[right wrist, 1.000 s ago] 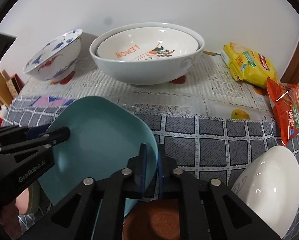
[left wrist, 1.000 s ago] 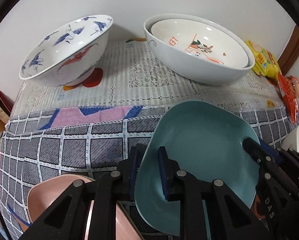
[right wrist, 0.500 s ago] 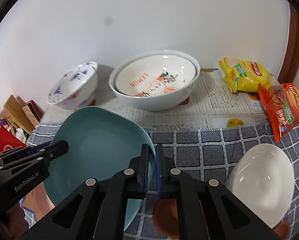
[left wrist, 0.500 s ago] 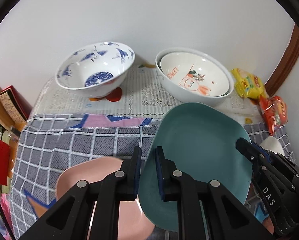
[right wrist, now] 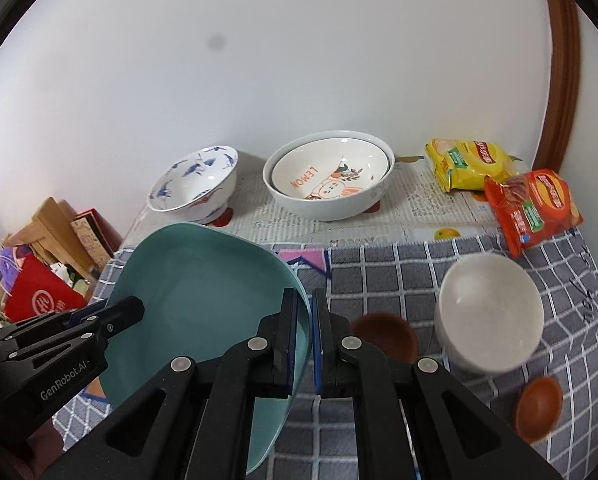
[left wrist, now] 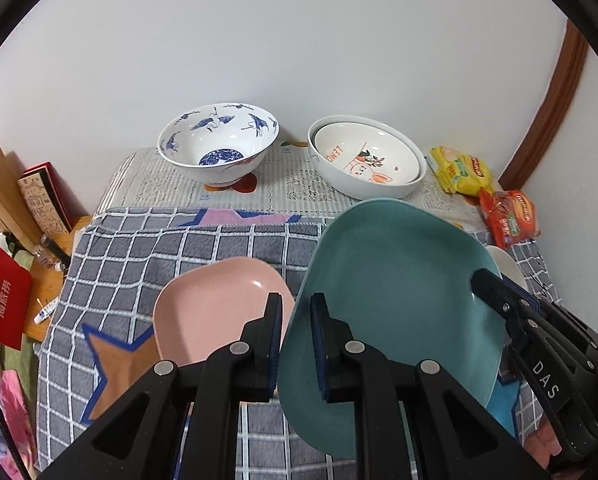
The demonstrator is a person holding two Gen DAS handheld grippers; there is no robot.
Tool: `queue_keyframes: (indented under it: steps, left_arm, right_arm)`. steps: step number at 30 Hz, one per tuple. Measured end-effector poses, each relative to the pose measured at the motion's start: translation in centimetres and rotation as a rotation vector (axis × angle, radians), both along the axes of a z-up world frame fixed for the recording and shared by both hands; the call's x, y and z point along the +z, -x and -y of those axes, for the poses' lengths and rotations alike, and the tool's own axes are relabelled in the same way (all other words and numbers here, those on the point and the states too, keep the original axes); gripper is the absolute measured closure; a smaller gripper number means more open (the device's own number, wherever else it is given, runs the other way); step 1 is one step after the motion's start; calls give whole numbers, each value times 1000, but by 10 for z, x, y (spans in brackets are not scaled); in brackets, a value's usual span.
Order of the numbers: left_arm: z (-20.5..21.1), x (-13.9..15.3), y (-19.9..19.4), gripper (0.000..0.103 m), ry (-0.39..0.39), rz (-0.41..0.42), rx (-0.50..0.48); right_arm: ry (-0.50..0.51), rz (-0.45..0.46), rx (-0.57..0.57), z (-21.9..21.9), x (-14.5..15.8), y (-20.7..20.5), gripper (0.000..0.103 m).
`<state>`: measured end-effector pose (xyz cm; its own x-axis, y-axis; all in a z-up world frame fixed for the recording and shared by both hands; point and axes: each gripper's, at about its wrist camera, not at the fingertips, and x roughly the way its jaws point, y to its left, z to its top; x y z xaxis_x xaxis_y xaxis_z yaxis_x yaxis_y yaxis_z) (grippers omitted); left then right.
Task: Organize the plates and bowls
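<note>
the teal plate (left wrist: pixel 395 292) is held off the table by both grippers at once, one on each side of its rim, likely because it is wide and shallow and a single pinch would let it droop. the left gripper (left wrist: pixel 295 344) is closed down on the plate's 9 o'clock edge, a pad on either face of the rim. the right gripper (right wrist: pixel 305 338) is likewise closed on the opposite edge, its jaws almost together with the thin rim between them. the plate tilts, its far edge higher than the near one.

just under and to the left of it, at about 8 o'clock in the left view, the pink plate (left wrist: pixel 215 312) lies flat on the checked cloth (left wrist: pixel 147 248). being the same squarish shape, it looks the natural base for a stack, so the teal plate is probably bound there. whether the two plates touch at the hidden near edge cannot be told.

at 12 o'clock, by the wall, stand the blue bowl (left wrist: pixel 219 148) and the lemon bowl (left wrist: pixel 365 158), which sits nested in a larger one, bowls kept apart from plates. at 3 o'clock in the right view a white bowl (right wrist: pixel 489 312) and two small brown dishes (right wrist: pixel 385 338) wait on the cloth.
</note>
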<state>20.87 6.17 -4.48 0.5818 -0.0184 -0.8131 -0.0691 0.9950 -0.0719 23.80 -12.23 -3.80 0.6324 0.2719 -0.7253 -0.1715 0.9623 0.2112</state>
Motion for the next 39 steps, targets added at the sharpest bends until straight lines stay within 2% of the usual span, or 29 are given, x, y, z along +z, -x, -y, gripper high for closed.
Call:
queue_keyframes:
  steps: [7,16,26,39]
  left_arm:
    - [-2,4,30,89,8,11,5]
    - [-15,10,51,89,29,27,25]
    - [-33,6,61,89,39,26,58]
    - [-44,-8,55,89,53,5,70]
  right_arm:
    - [-13,19,-14,3,7,36,96]
    - [-22,38,1,-8,15,54,96]
    - [-40,33,25,-23,11,60,96]
    - [-28,11,42,-36,0,53,96]
